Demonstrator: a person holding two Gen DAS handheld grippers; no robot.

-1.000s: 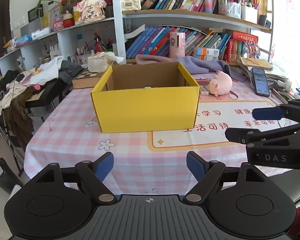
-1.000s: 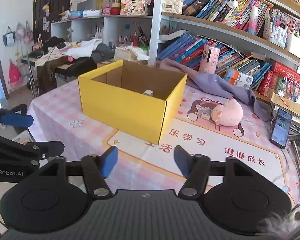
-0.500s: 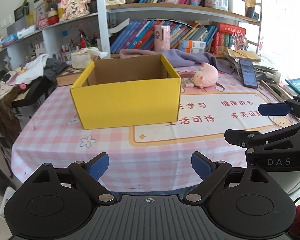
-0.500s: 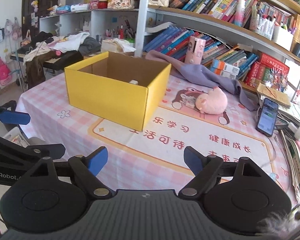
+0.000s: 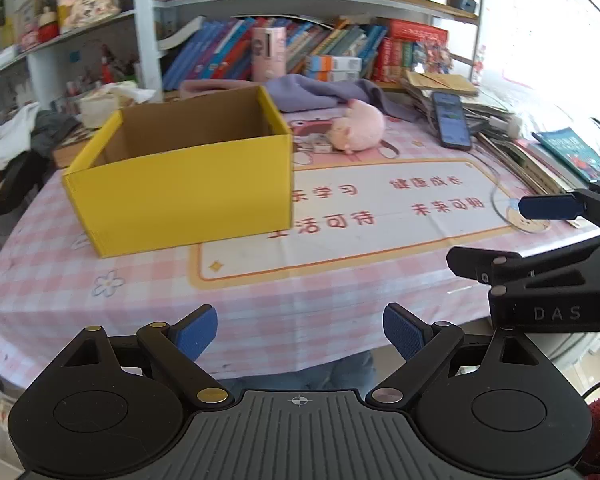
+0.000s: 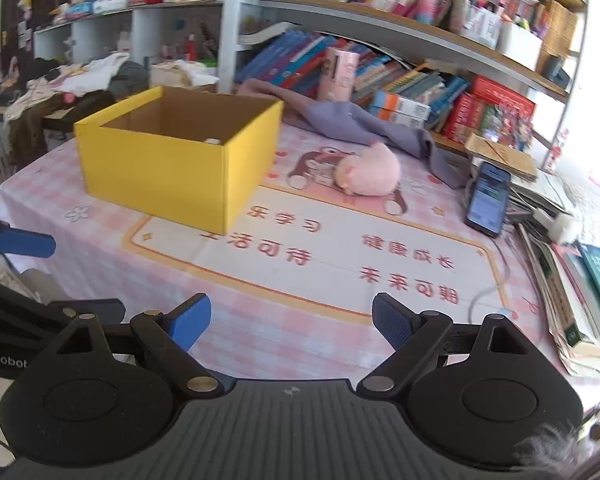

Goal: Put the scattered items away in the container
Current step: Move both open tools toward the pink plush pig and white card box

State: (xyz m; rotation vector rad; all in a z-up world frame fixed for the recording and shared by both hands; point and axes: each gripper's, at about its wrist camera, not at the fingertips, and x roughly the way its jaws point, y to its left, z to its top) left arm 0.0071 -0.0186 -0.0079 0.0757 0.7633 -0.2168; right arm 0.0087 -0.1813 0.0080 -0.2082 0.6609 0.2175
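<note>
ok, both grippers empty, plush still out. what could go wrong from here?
1. The phone lies right of the pink pig plush; a wide reach could knock it.
2. The right gripper is opening with nothing between its jaws; the rounded plush may slip.
3. The purple cloth lies behind the plush and could snag.

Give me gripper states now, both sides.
Left gripper: open, empty.
Right gripper: opening, nothing between its fingers.
</note>
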